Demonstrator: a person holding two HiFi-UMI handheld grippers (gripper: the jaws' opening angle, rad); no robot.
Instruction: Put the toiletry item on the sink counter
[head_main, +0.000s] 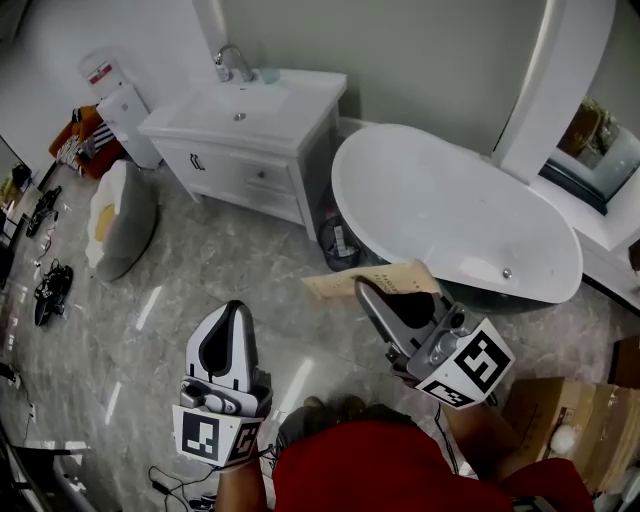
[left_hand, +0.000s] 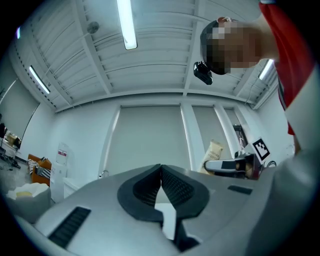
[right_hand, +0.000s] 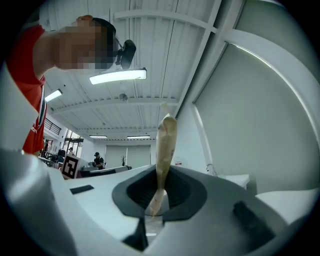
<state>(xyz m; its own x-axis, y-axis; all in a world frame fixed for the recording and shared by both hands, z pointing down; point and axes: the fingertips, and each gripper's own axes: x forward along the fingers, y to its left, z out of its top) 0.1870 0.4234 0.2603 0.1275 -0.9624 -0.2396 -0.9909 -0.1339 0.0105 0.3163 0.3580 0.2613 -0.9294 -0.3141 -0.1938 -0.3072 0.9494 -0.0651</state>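
A flat tan pouch (head_main: 338, 283), the toiletry item, sticks out sideways from my right gripper (head_main: 366, 291), which is shut on its lower edge. In the right gripper view the pouch (right_hand: 165, 145) stands up between the pinched fingers of the right gripper (right_hand: 158, 194). My left gripper (head_main: 233, 310) is shut with nothing in it, held low over the marble floor; in its own view the left gripper (left_hand: 160, 168) has its tips touching. The white sink counter (head_main: 300, 92) with its faucet (head_main: 233, 62) stands well ahead, at the far wall.
A white bathtub (head_main: 455, 215) fills the right side. A dark bin (head_main: 339, 244) sits between it and the vanity. A white dispenser (head_main: 122, 112) and a cushion (head_main: 120, 215) stand to the left, with cables (head_main: 50, 290) on the floor. A cardboard box (head_main: 578, 430) lies at my right.
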